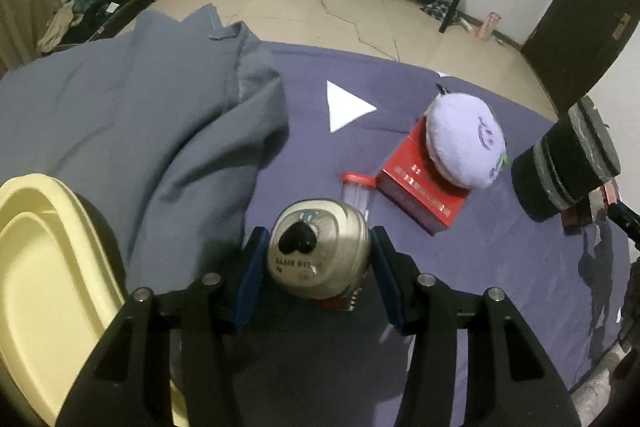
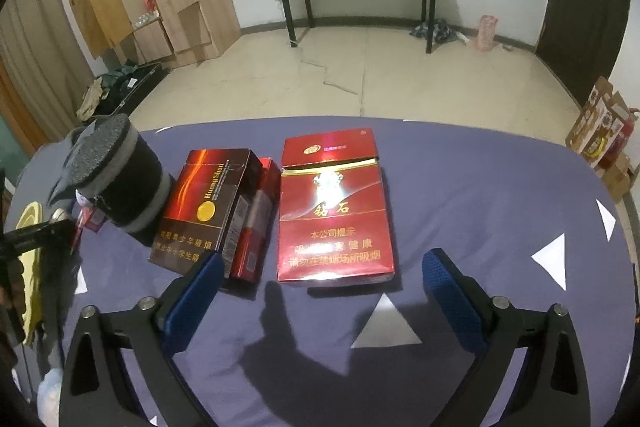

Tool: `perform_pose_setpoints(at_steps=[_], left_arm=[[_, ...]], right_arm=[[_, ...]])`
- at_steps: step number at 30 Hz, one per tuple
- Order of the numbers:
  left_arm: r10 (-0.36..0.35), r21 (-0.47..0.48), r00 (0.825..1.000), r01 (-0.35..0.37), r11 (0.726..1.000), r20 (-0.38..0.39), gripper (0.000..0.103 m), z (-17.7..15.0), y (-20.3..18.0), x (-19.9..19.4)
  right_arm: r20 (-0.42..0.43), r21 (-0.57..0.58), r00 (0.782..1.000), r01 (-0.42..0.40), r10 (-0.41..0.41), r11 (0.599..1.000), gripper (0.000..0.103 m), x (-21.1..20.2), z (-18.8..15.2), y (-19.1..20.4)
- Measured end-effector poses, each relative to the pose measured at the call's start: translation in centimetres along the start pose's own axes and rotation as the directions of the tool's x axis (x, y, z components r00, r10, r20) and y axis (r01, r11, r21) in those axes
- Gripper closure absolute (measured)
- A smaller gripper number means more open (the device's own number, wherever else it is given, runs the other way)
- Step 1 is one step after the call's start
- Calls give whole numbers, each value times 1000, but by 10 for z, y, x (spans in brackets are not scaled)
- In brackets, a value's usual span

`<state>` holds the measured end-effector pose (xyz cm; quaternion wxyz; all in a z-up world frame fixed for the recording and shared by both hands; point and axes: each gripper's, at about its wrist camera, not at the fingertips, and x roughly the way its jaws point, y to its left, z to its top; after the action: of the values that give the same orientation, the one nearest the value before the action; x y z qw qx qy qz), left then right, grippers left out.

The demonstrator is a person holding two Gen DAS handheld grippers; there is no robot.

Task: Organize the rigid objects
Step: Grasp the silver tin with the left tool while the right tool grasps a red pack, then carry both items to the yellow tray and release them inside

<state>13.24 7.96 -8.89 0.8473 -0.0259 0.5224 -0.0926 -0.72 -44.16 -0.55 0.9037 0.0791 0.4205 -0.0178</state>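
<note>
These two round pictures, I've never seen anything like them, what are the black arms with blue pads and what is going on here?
A person holds a hand-held claw in each hand; no robot. Each picture comes from a wide-angle camera on one claw, looking along its fingers. The left claw has its blue pads on either side of a drink can, closed on it. The right claw stands open, nothing between its pads, just short of a red cigarette pack. All lies on a purple cloth, with a dark brown pack, a red box under a purple plush toy, and a yellow tray.
</note>
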Motion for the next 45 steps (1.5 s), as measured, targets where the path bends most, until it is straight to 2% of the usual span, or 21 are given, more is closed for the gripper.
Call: perform_pose_setpoints(at_steps=[4, 5, 7, 11, 21, 24, 25, 28, 32, 37, 41, 44, 45], left_arm=[[-13, 16, 999, 12, 1000, 47, 50, -3, -5, -8], [-9, 25, 999, 8, 1000, 51, 50, -3, -7, -10], [-13, 48, 999, 11, 999, 49, 50, -4, -11, -14], [-11, 76, 1000, 10, 997, 20, 50, -4, -14, -9], [4, 94, 999, -9, 996, 54, 50, 3, -19, -3], [-3, 88, 997, -3, 996, 71, 50, 3, -18, -1], [-7, 88, 997, 1, 996, 75, 50, 4, -19, -1], [-16, 100, 996, 7, 995, 89, 51, 6, -22, -4], [-26, 87, 993, 16, 996, 114, 51, 10, -21, -24], [-5, 77, 982, -10, 997, 189, 51, 17, -4, -80], [34, 65, 970, -51, 997, 241, 51, 10, 30, -130], [85, 18, 969, -92, 996, 231, 51, -4, 76, -152], [108, 5, 969, -112, 994, 222, 51, -10, 93, -157]], right_arm=[[11, 0, 1000, -10, 10, 1000, 24, 1, -1, 0], [12, -8, 1000, -12, 12, 1000, 34, 1, -1, 1], [12, -17, 1000, -20, 20, 1000, 45, 1, -3, 2], [8, -2, 999, -37, 37, 999, 45, 2, -7, 0], [16, -53, 999, 30, -29, 998, 38, 3, 14, 16], [10, -67, 999, 46, -46, 997, 39, 11, 18, 20], [-2, -69, 999, 50, -50, 996, 43, 14, 18, 20], [8, -54, 1000, 24, -24, 998, 45, 16, 17, 19], [72, -3, 997, -5, 5, 1000, 45, -4, 12, 8], [140, -2, 990, -34, 34, 999, 46, -49, 10, 9], [183, -78, 976, -108, 120, 991, 46, -96, 5, 49], [170, -199, 954, -213, 247, 957, 46, -120, 1, 119], [151, -247, 941, -260, 302, 934, 46, -126, -3, 151]])
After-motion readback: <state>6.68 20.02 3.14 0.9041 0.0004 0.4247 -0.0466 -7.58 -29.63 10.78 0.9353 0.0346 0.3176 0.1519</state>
